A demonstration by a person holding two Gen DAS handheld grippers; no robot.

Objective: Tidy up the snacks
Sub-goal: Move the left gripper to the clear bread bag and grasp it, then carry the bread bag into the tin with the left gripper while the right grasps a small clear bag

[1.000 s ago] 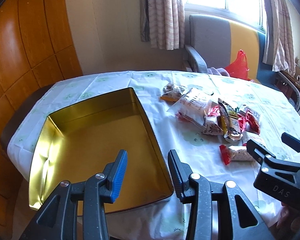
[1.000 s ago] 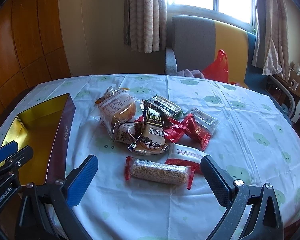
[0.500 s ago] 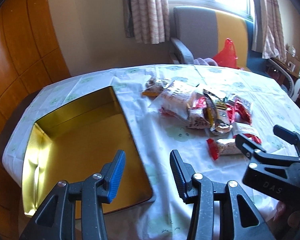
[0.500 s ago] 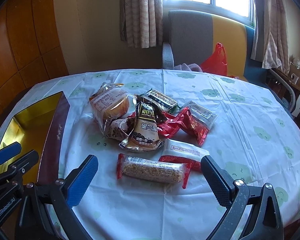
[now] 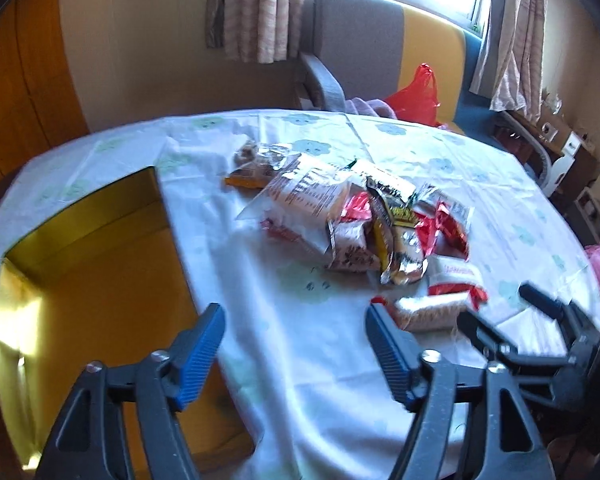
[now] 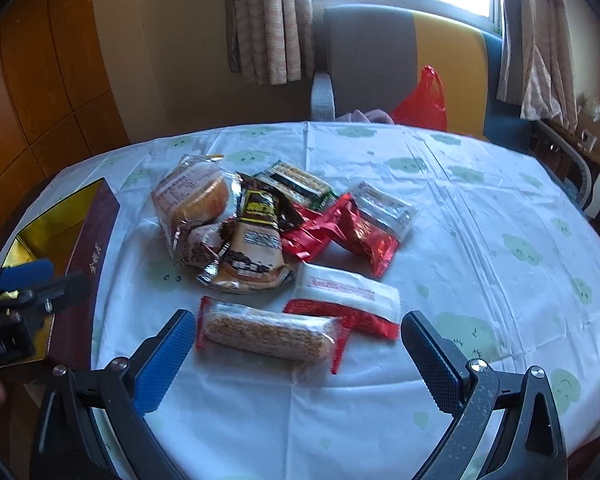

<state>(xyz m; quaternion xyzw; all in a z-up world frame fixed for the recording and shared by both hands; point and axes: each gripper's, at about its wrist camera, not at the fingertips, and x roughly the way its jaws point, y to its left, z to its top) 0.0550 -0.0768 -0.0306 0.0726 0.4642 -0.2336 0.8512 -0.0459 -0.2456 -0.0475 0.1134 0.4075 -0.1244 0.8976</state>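
Two claws spread, left claw (image 5: 294,338) opening, right claw (image 6: 296,344) empty, one gold tin (image 5: 100,280)

Both wrist views look steeply down and forward over the bench (image 5: 308,360) toward the far window. The left sits nearer the gold box (image 5: 100,300); both share the snack pile (image 6: 260,232).

table (image 6: 480,240): cloud-print cloth | on it: gold-lined tin (image 5: 80,300), left; snack packets (image 6: 276,248), middle
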